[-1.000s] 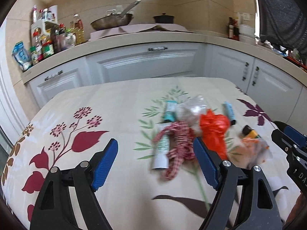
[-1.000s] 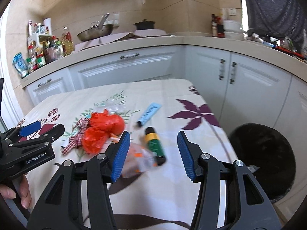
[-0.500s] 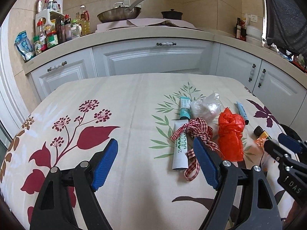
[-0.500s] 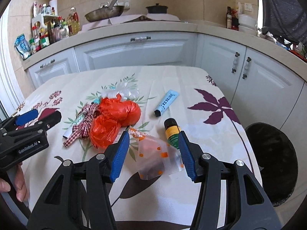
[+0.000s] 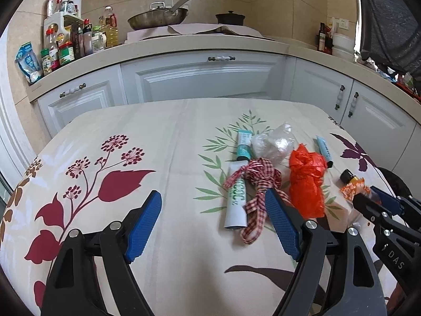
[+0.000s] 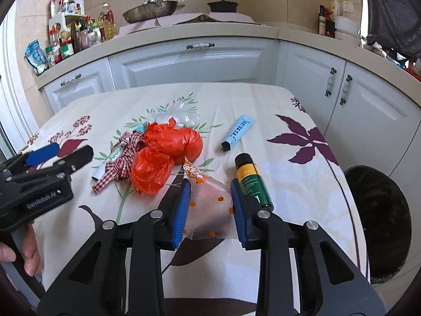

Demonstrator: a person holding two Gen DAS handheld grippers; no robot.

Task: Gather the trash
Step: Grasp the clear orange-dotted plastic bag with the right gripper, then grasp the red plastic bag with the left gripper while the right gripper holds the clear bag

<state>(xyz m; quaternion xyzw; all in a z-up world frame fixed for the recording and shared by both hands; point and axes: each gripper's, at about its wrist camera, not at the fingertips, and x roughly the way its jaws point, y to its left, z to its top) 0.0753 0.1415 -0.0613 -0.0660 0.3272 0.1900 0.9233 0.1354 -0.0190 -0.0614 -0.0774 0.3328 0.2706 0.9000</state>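
Trash lay clustered on the floral tabletop (image 6: 302, 189); the right hand-held gripper (image 6: 210, 205) was closing around a clear orange-dotted wrapper (image 6: 208, 202), pads seemingly not yet pinching. Next, probably lift it to the black bin (image 6: 379, 221) beside the tabletop. The left hand-held gripper (image 5: 213, 222) hovered spread, empty, before white kitchen cabinets (image 5: 205, 79).
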